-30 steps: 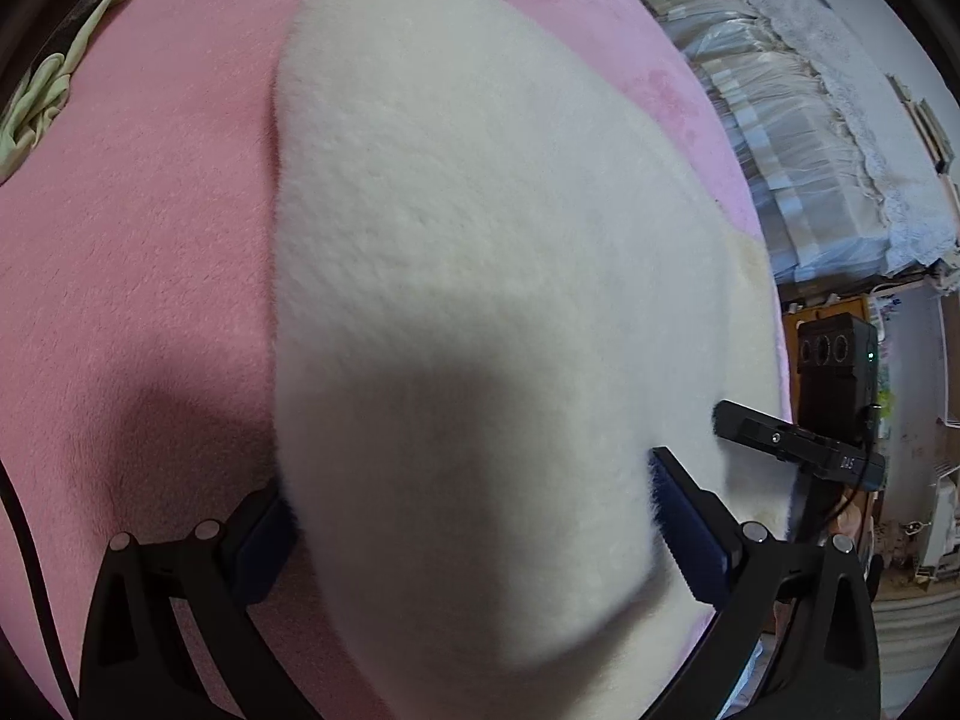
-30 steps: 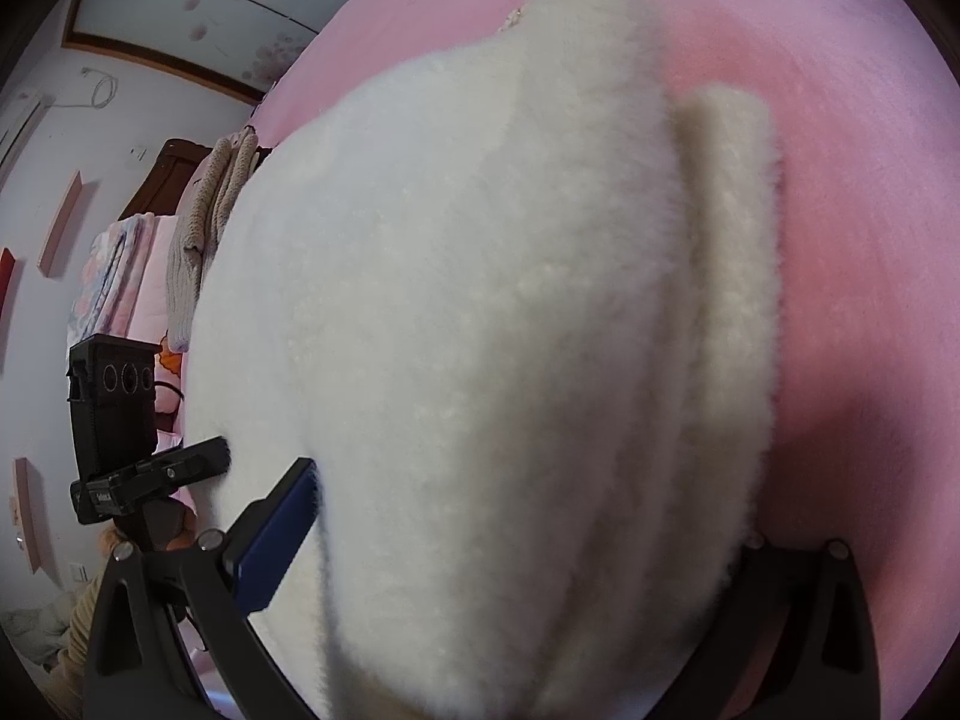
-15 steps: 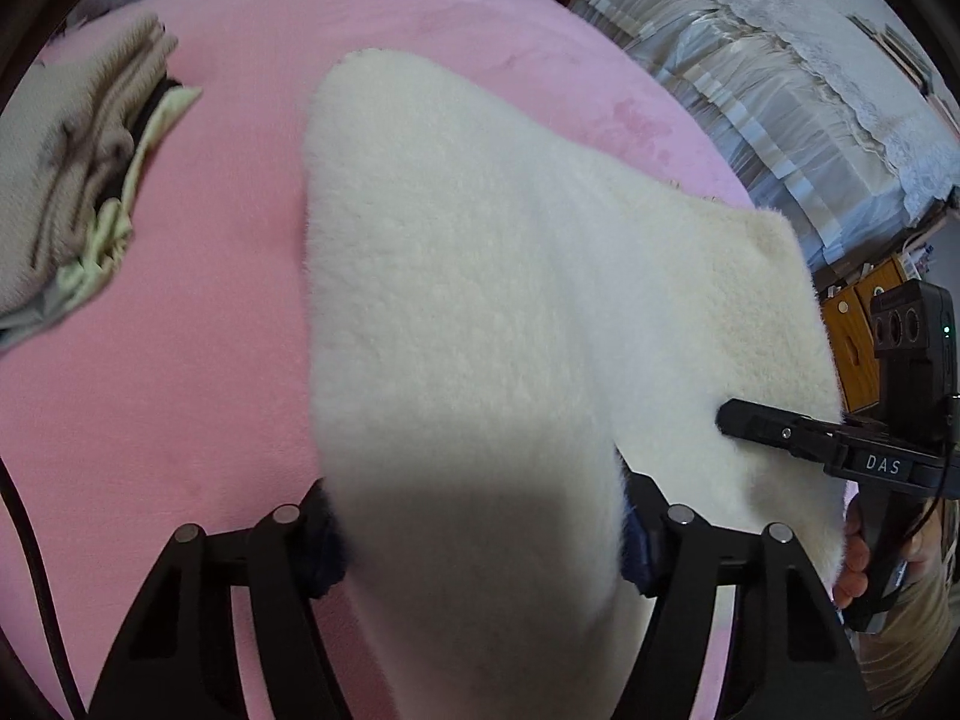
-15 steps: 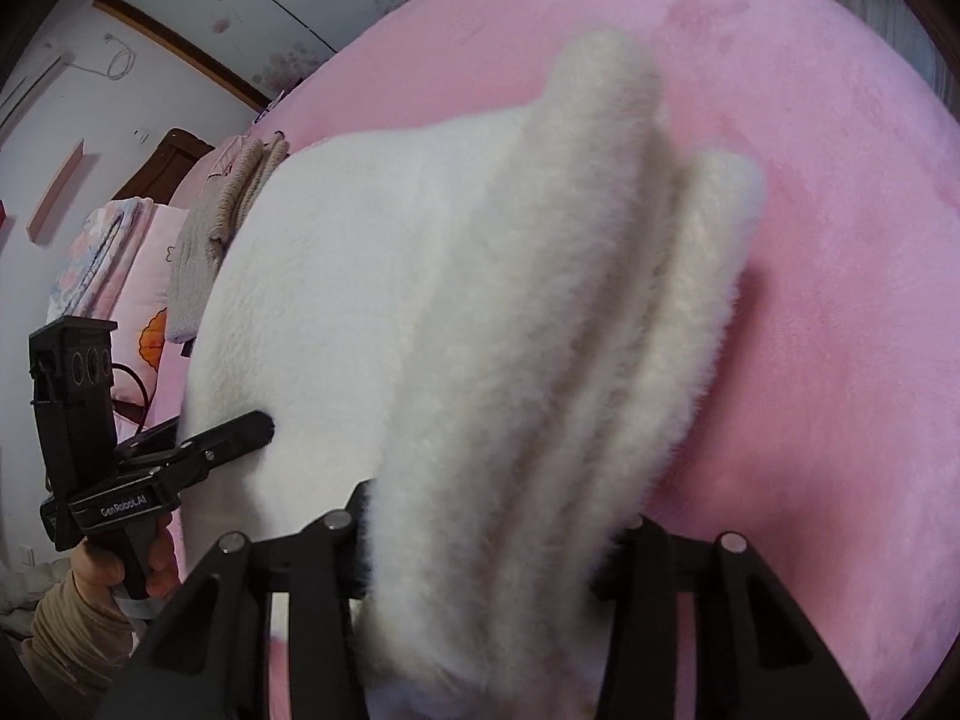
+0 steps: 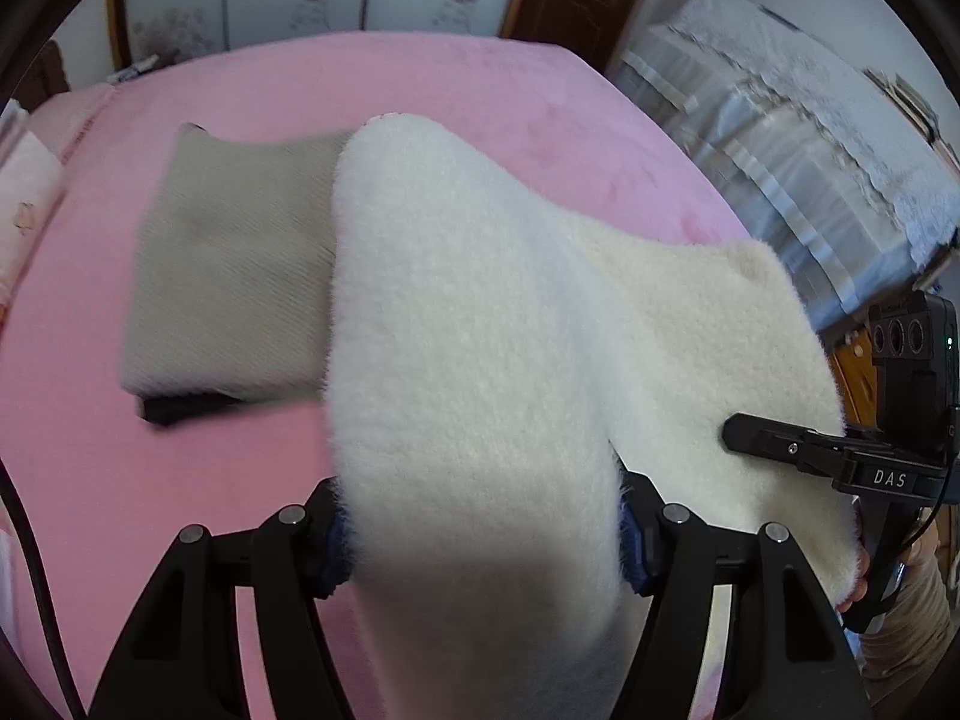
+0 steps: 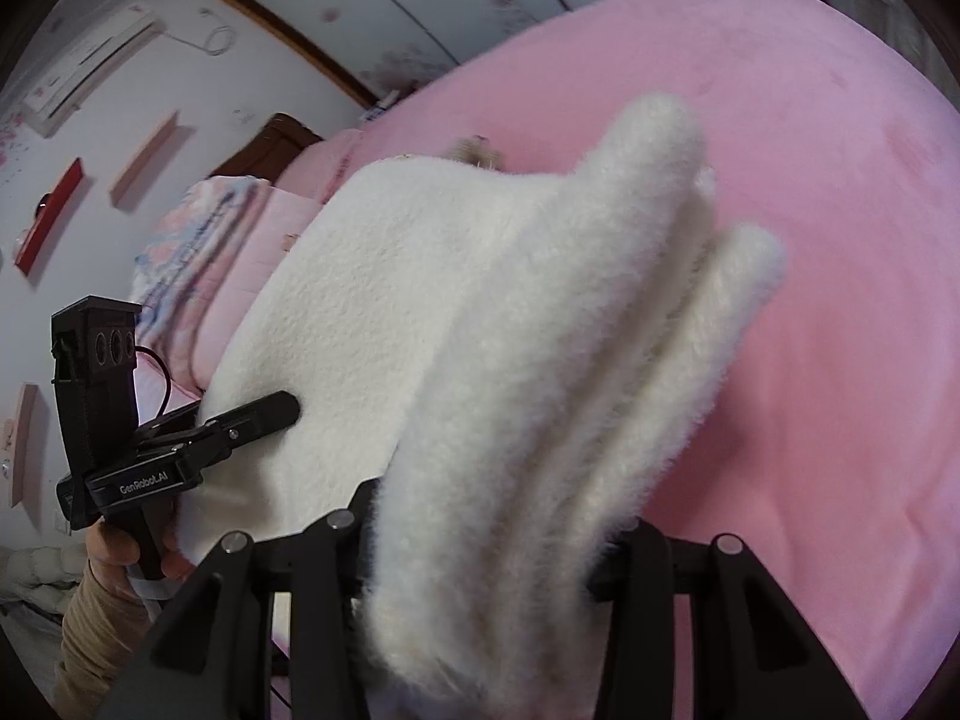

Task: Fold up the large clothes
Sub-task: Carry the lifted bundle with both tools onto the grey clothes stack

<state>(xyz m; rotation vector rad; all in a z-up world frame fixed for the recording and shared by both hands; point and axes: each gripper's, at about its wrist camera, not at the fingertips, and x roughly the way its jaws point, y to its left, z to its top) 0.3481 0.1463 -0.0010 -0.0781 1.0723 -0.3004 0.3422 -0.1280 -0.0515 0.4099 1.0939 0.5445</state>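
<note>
Both grippers clamp the same white fleecy garment. From the left wrist camera, the left gripper has its jaws pressed in on a thick bunched fold, the blue pads sunk into the pile on either side. From the right wrist camera, the right gripper pinches a narrower stack of layers, whose plush edges spill forward over the jaws. The garment hangs between the two tools, raised above the pink bed, and spreads away from each gripper toward the other one.

Fleece covers the fingertips of both grippers, so the exact contact line is hard to make out. The garment's lower end runs out of each picture at the bottom. A folded beige cloth lies on the bed behind the garment, partly hidden by it, with something dark poking out beneath its near edge; what that is I cannot tell.

The garment is cream-white, thick and fuzzy, doubled into soft rounded ridges on the right side.
</note>
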